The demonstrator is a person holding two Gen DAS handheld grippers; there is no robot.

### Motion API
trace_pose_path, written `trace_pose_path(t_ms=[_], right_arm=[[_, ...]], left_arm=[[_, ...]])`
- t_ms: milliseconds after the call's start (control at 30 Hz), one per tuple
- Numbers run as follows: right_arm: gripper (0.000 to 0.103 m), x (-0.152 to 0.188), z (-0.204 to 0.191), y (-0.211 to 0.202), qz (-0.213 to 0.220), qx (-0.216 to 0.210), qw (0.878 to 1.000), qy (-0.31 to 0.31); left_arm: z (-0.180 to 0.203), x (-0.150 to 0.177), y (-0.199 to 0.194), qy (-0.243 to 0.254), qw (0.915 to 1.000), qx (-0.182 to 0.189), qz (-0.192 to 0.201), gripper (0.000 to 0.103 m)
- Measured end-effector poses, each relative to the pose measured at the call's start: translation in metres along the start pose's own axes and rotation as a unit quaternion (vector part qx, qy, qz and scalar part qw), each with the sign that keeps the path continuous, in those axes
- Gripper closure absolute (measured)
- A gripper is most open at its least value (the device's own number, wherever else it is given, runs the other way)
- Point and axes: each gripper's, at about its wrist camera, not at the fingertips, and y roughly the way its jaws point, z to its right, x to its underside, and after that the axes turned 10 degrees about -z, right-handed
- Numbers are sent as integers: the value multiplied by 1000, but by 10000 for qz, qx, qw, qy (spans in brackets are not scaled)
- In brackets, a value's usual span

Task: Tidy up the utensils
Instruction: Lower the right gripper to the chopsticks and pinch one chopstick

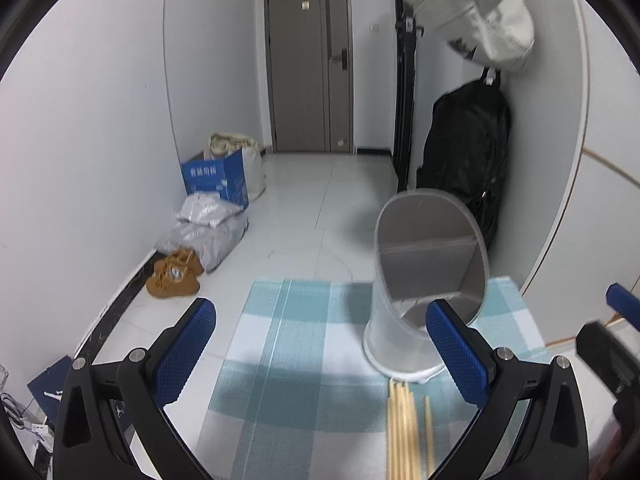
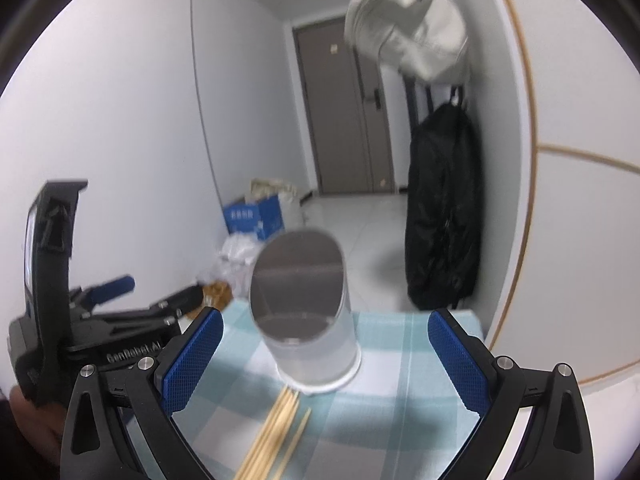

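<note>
A white cylindrical utensil holder (image 1: 416, 300) (image 2: 312, 320) with a slanted mouth and an inner divider stands upright on a blue-and-white checked cloth (image 1: 288, 360) (image 2: 400, 400). Several wooden chopsticks (image 1: 404, 432) (image 2: 272, 440) lie on the cloth just in front of its base. My left gripper (image 1: 320, 352) is open, with the holder near its right finger and the chopsticks low between the fingers. My right gripper (image 2: 324, 356) is open too, framing the holder, chopsticks below it. Nothing is held. The left gripper (image 2: 104, 300) also shows at the left in the right wrist view.
The cloth covers a small table whose far edge (image 1: 320, 280) drops to a tiled floor. On the floor lie brown shoes (image 1: 176, 274), grey bags (image 1: 208, 232) and a blue box (image 1: 216, 178). A black coat (image 1: 468, 156) and a white bag (image 1: 476, 12) hang on the right wall.
</note>
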Motion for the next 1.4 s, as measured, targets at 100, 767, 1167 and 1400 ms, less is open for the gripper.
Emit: trace_pose_path(t_ms=[100,767,1167,1400], right_arm=[[3,5,0,24,-611,-135,9980,38],[64,66,-24,151,-3132,395,9481,-369],[78,78,-25,155,-3188,431,9446,-652],[99,65,3,144,-3196,290,9471,-39]], left_arm=[[-10,3,16,-5,9994,-21,-344,1],[-57,16,67,-256,9855,-153,-1668,1],[-51,23,74,-97,9825,-170,-1851,1],[-34,33,81,273,9754,20,-2188,1]])
